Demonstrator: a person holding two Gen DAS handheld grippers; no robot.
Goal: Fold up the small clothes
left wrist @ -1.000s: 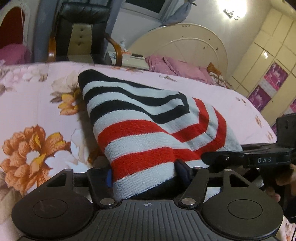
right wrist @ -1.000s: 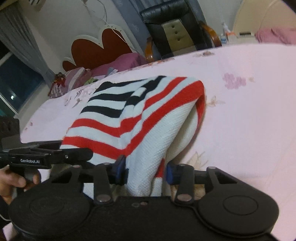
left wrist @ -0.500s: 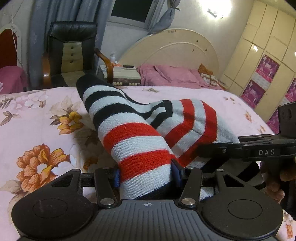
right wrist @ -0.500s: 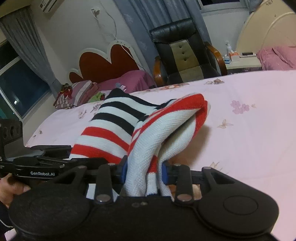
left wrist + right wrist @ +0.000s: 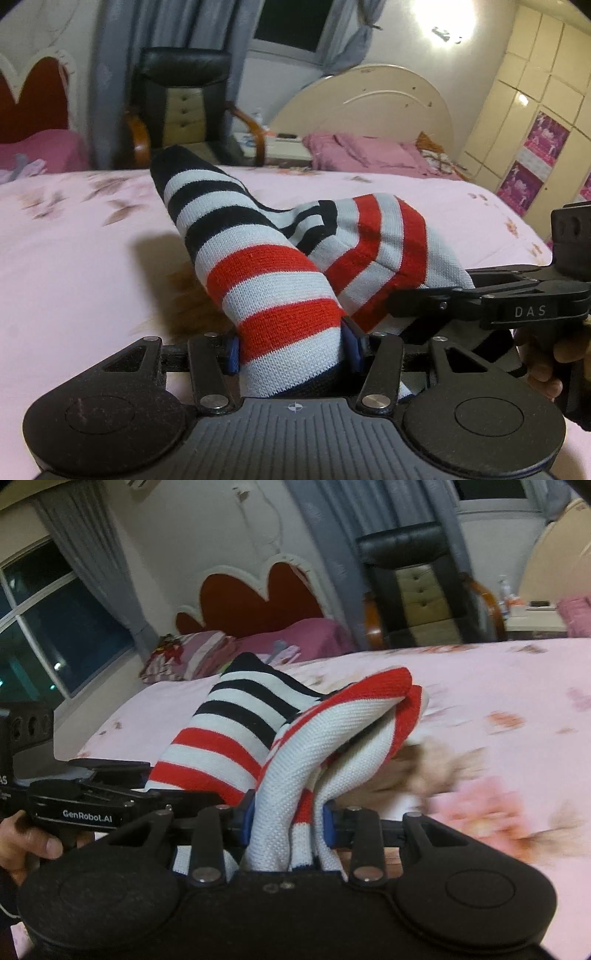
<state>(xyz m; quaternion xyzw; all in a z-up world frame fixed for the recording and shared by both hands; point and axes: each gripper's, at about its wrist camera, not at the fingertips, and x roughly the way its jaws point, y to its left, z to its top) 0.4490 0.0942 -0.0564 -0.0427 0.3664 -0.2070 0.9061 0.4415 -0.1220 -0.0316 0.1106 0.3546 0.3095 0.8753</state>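
A small knitted garment [image 5: 266,266] with red, white and black stripes hangs bunched above the pink floral bedspread [image 5: 74,258]. My left gripper [image 5: 291,350] is shut on one gathered end of it, blue pads pressing the knit from both sides. In the right wrist view the same striped garment [image 5: 236,734] arches up, and my right gripper [image 5: 288,823] is shut on its other end, several folds squeezed between the pads. Each view shows the other gripper beside it, held by a hand. The garment's far part still touches the bed.
A black office chair [image 5: 181,99] stands past the bed's far edge, beside a small table [image 5: 273,144]. A second bed with a cream headboard [image 5: 373,96] holds pink bedding. A red headboard [image 5: 258,598] and a window [image 5: 48,635] lie to the left; wardrobes [image 5: 535,92] to the right.
Both grippers have pulled back and risen with the garment, lifting and bunching it into a hump. The jaws tightened slightly on the fabric early on.
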